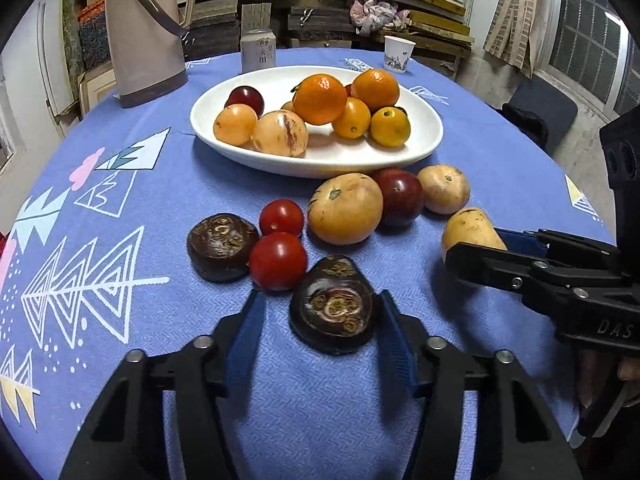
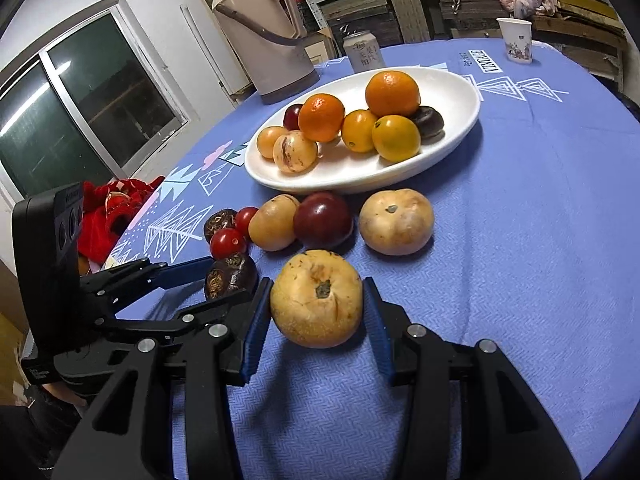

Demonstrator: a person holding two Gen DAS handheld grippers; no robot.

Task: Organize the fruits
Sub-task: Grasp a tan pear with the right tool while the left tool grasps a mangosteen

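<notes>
A white oval plate (image 1: 424, 136) (image 2: 460, 120) holds oranges, yellow fruits, pale melons and dark fruits. Loose fruit lies on the blue tablecloth in front of it. My left gripper (image 1: 320, 312) is open around a dark brown water chestnut (image 1: 332, 304); its right pad touches it, the left pad stands apart. My right gripper (image 2: 318, 304) straddles a yellow-tan melon (image 2: 316, 298) (image 1: 470, 232), pads at both sides, slightly gapped. Nearby lie a second chestnut (image 1: 222, 246), two red tomatoes (image 1: 278, 260), a large tan melon (image 1: 346, 208), a dark plum (image 1: 400, 196) and a small melon (image 1: 444, 188).
A beige thermos jug (image 1: 148, 28) (image 2: 268, 36), a drink can (image 1: 258, 50) and a paper cup (image 1: 398, 54) stand at the table's far side. A red cloth (image 2: 112, 208) lies off the left edge. Shelves with boards fill the background.
</notes>
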